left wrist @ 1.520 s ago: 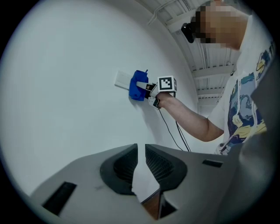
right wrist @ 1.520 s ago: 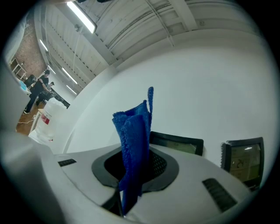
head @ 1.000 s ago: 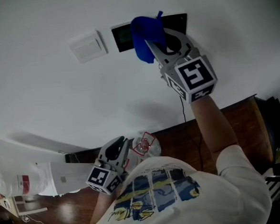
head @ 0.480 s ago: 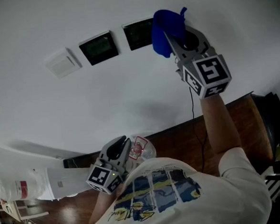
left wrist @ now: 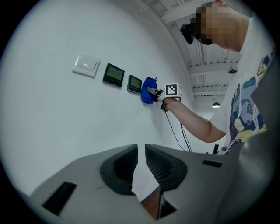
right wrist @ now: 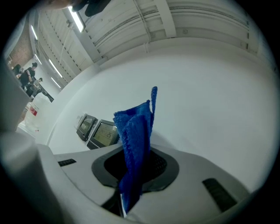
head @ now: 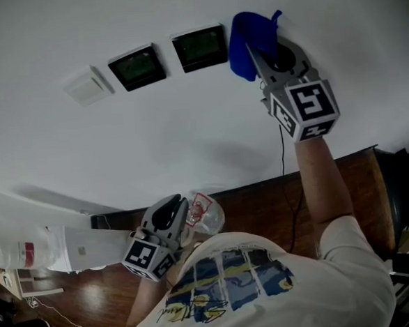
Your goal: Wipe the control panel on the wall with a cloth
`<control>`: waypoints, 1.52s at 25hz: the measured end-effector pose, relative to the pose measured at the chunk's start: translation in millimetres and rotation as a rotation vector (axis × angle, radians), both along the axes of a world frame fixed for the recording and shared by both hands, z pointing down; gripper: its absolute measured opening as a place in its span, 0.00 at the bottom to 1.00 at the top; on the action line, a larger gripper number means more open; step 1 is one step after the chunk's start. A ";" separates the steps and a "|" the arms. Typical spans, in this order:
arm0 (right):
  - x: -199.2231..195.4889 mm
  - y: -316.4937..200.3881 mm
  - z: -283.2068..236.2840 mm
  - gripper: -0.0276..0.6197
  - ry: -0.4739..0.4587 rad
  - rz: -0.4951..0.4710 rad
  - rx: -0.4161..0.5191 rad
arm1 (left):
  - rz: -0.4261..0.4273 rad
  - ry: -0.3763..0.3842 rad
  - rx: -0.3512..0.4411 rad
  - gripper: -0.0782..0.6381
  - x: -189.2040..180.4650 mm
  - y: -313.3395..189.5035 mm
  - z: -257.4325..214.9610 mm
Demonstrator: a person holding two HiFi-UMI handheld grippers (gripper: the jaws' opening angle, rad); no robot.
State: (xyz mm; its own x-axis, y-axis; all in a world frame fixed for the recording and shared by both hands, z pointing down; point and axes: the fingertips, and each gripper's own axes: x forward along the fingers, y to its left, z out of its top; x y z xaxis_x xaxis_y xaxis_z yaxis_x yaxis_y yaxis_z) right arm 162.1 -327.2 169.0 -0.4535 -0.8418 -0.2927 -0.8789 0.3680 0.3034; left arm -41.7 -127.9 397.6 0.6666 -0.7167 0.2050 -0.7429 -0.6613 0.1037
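Cloth [head: 248,41] is a blue one, bunched up and pinched tight in the right gripper [head: 261,54] fingers, held up at the white wall [head: 189,139] just right of the nearer control panel [head: 200,48], so it's beside the dark screen, not over it. Second dark panel [head: 137,67] and a white switch [head: 87,86] sit further left in the same row. Left gripper [head: 168,216] hangs low by the person's chest, well apart from all that, fingers only a narrow slit apart with nothing in them.
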 end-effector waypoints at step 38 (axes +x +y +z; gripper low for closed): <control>-70.9 419.7 155.3 0.17 -0.042 -0.078 -0.330 | -0.052 0.043 0.082 0.16 -93.1 238.3 -33.4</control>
